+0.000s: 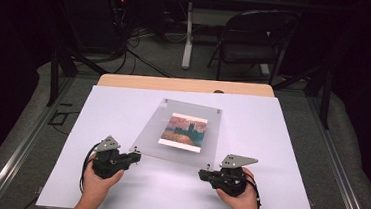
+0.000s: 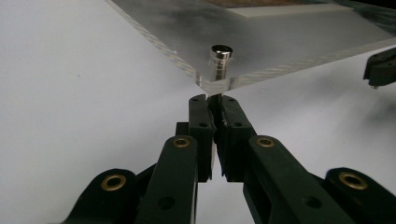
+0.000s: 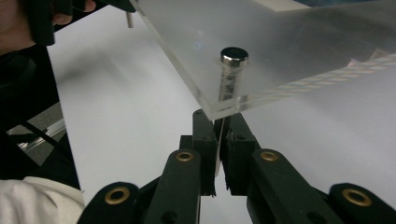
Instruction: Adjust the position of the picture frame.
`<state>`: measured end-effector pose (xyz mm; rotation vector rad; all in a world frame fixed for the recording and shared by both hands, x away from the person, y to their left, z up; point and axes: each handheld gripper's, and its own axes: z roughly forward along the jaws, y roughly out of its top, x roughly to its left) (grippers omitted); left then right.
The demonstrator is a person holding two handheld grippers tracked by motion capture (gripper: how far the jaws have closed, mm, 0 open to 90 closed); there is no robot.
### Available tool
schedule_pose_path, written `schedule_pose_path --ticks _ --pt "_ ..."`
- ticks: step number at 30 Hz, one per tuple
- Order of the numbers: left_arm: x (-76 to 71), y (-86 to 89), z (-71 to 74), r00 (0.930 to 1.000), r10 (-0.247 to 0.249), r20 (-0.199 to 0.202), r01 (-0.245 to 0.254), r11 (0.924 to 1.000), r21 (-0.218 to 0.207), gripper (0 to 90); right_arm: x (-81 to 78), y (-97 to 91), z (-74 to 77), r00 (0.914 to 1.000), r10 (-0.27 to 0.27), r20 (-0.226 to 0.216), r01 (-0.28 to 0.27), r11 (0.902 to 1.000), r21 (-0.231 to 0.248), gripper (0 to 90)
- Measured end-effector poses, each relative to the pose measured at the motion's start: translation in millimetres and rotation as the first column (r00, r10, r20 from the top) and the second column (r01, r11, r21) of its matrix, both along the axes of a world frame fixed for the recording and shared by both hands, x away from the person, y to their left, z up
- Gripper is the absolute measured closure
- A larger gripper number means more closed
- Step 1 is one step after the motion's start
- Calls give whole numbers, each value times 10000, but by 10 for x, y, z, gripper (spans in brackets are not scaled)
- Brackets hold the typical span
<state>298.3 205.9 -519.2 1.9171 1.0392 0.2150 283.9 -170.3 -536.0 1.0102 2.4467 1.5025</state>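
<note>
Lying in the middle of the white surface (image 1: 121,124), the clear acrylic frame (image 1: 180,149) held a small printed picture (image 1: 184,130) between its plates, and its near edge seemed raised a little. The left claw (image 1: 137,156) was clenched at the near left corner, its tips meeting just under the metal standoff bolt (image 2: 221,58); I could not tell if they pinched the bolt's lower end or only touched it. The right claw (image 1: 202,174) was clenched in the same way under the other near bolt (image 3: 232,77). To my judgement the frame was stiff, rather heavy for its size, smooth and slippery on its faces, and easy to scratch or chip. The corners, at the bolts, looked like the safest places to take hold, both sides together.
</note>
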Motion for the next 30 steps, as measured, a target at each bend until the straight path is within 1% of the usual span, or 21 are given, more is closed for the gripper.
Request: schedule_pose_path --ticks 4,6,8,10,12,13,17,20,22,23,25,27,28,30 --pt "-58 -51 3 9997 -211 -80 211 9998 -22 854 33 -64 3 9993 -372 18 373 9993 -60 853" --pt "-87 -90 -1 9994 -338 -78 338 9994 -93 855 68 -118 2 9981 -619 47 619 9981 -71 853" --pt "-113 -126 -1 9991 -386 -160 384 9992 -114 855 92 -159 2 9964 -847 89 848 9963 -110 854" --pt "-115 -150 -4 9990 -414 -164 412 9991 -122 855 105 -181 3 9951 -979 102 981 9951 -128 854" --pt "-104 -159 -11 9993 -349 -143 345 9991 -228 855 125 -191 2 9937 -1105 180 1108 9938 -123 854" --pt "-92 -157 -9 9993 -358 -117 356 9992 -178 855 134 -193 7 9934 -1133 201 1136 9934 -152 854" --pt "9 -185 -14 9997 -213 -124 210 9994 -277 855 218 -191 9 9894 -1431 242 1434 9896 -126 854" --pt "113 -201 -7 9999 -114 -89 113 9998 -180 854 305 -191 14 9862 -1632 269 1636 9864 -139 854" --pt "182 -206 5 9999 60 -123 -63 9997 -231 854 358 -184 22 9848 -1726 212 1729 9848 -143 854" --pt "218 -203 11 9998 147 -107 -149 9996 -254 854 389 -177 30 9837 -1785 203 1786 9839 -68 854" --pt "289 -197 27 9995 286 -103 -289 9990 -331 854 454 -155 55 9817 -1887 235 1889 9820 -73 854" --pt "347 -197 42 9992 370 -120 -375 9985 -391 854 520 -145 70 9798 -1984 255 1985 9801 15 854" --pt "381 -199 47 9991 403 -118 -407 9986 -351 854 541 -141 71 9789 -2029 233 2029 9792 43 854" --pt "440 -216 40 9986 504 -171 -510 9979 -403 854 592 -138 80 9766 -2140 213 2141 9768 -8 854"
